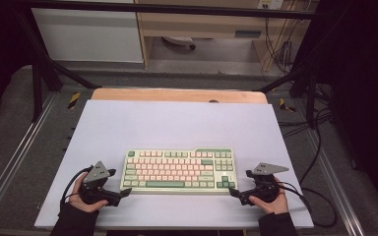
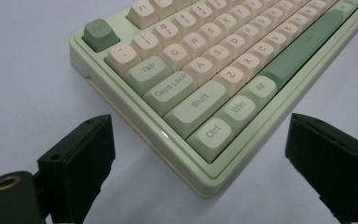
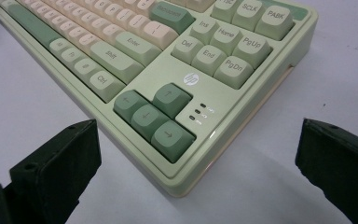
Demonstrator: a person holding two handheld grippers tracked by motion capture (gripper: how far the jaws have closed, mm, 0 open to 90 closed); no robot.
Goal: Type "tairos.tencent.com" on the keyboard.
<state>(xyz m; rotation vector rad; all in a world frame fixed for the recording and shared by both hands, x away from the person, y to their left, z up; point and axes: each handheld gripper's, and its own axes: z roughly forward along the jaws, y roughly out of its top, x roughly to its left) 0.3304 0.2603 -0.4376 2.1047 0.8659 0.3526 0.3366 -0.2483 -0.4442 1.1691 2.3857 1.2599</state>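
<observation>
High view's got a pale mat [image 1: 177, 123] on a wooden table [image 1: 177, 95], cables [image 1: 280, 49] behind. Green-and-cream keyboard [image 1: 178, 170] lies flat; left gripper [image 1: 126, 192] and right gripper [image 1: 232, 191] gape wide at its near corners, holding nothing.

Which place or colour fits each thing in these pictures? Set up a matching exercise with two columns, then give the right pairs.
Things:
1. left tool
2. right tool
3. Esc key
4. letter keys

Places and colours:
A. pale pink
B. at the keyboard's corner by the arrow keys
C. dark green
D. at the keyboard's corner by the Ctrl key

Pairs: 1-D, 2-B, 3-C, 4-A
</observation>
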